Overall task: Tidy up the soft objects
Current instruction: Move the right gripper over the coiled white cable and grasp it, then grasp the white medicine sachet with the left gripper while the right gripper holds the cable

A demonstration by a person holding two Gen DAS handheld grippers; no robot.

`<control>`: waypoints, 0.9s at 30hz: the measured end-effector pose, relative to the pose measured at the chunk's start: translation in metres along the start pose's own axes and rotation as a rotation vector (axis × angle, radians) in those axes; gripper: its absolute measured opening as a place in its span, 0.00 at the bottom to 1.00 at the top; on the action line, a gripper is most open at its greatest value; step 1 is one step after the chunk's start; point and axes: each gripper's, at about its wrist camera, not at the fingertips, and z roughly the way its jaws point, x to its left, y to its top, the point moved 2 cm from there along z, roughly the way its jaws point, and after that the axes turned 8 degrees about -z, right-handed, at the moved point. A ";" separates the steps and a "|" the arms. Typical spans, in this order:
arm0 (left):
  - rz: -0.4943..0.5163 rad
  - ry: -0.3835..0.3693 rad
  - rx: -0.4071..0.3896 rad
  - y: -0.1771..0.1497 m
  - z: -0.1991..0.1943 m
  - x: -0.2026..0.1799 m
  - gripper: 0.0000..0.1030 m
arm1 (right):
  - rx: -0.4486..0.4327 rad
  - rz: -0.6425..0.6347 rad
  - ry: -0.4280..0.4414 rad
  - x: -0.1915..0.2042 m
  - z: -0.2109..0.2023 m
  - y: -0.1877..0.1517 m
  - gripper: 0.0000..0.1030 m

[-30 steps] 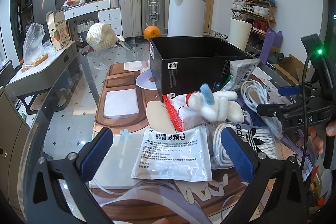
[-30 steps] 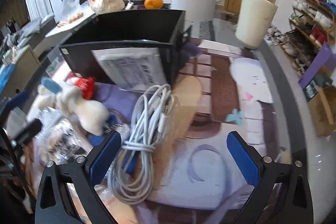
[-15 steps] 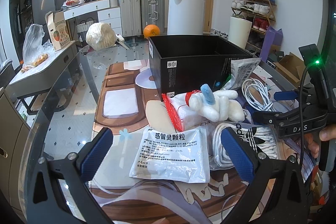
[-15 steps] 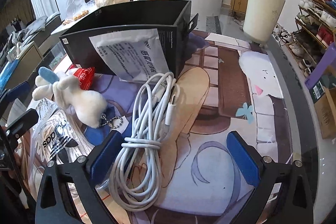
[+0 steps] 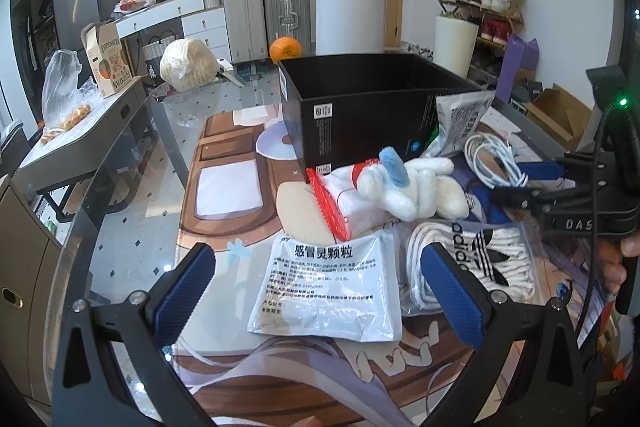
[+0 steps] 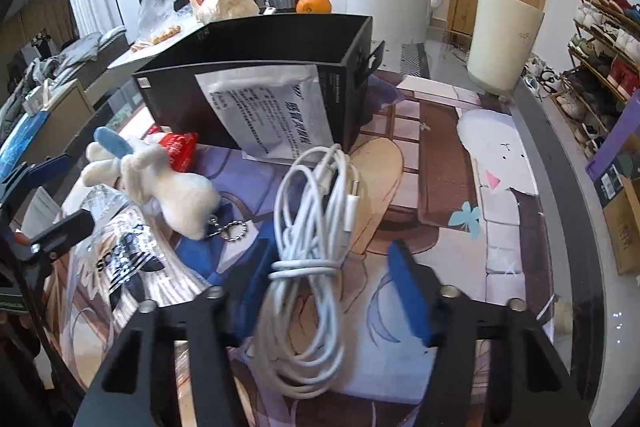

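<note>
Box (image 5: 360,107) appears empty; cable (image 6: 312,227), plush (image 5: 412,187), packets unsorted on tabletop (image 6: 440,167). Right gripper (image 6: 332,291) jaws just closing around cable, not clamped; left gripper (image 5: 320,295) jaws apart.

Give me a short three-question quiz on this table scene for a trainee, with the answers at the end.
1. What lies between the right gripper's jaws?
A. an orange
B. the white cable
C. a red pouch
2. True or false: the plush toy lies inside the black box.
3. What leans against the black box's near wall?

Key
1. B. The jaws have just been closing around the cable, but one pad is not yet touching it.
2. False. The plush toy lies on the mat outside the box.
3. A white printed sachet.
</note>
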 end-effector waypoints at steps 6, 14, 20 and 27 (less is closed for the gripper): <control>0.000 0.031 0.038 -0.004 0.000 0.006 1.00 | -0.016 -0.017 0.029 0.001 -0.005 -0.003 0.32; 0.006 0.058 0.101 -0.003 0.015 0.008 1.00 | -0.021 -0.023 0.032 0.003 -0.005 -0.004 0.32; 0.032 0.080 0.142 -0.002 0.024 0.006 1.00 | -0.021 -0.027 0.037 0.002 -0.005 -0.004 0.32; -0.014 0.065 0.175 -0.002 0.030 0.014 1.00 | -0.020 -0.031 0.035 0.001 -0.005 -0.004 0.32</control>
